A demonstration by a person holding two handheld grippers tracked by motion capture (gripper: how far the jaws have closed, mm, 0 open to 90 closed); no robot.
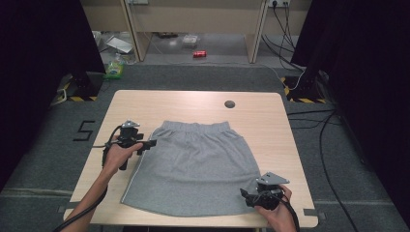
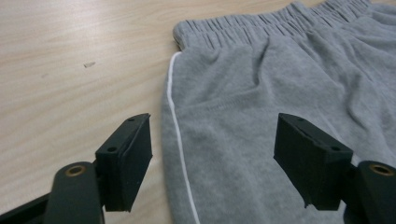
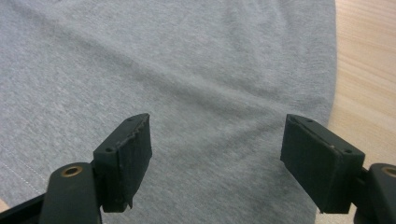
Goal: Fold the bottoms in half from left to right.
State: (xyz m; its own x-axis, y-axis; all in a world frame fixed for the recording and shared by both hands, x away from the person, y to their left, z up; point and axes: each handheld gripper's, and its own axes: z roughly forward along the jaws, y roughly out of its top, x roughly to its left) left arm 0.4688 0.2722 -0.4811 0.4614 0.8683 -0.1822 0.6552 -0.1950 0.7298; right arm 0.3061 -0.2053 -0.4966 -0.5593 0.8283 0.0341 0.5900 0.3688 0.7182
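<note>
Lying flat and unfolded, the grey shorts [image 1: 196, 166] cover the middle of the wooden table [image 1: 270, 121], elastic waistband [image 1: 196, 128] toward the far edge. No fold or lift is visible, so whatever handling is intended appears not yet begun. The left gripper [image 1: 145, 143] hovers at the white side stripe [image 2: 176, 121], jaws spread, gripping nothing. The right gripper [image 1: 251, 195] sits over the near hem corner, jaws likewise apart and empty.

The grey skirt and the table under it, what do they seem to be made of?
The grey skirt looks like soft knit fleece or jersey, matte: fuzzy nap, gathered elastic waistband, soft wrinkles. A white piping stripe runs down its side seam. The table looks like light wood or wood-look laminate, smooth with faint grain; which one I cannot tell.
</note>
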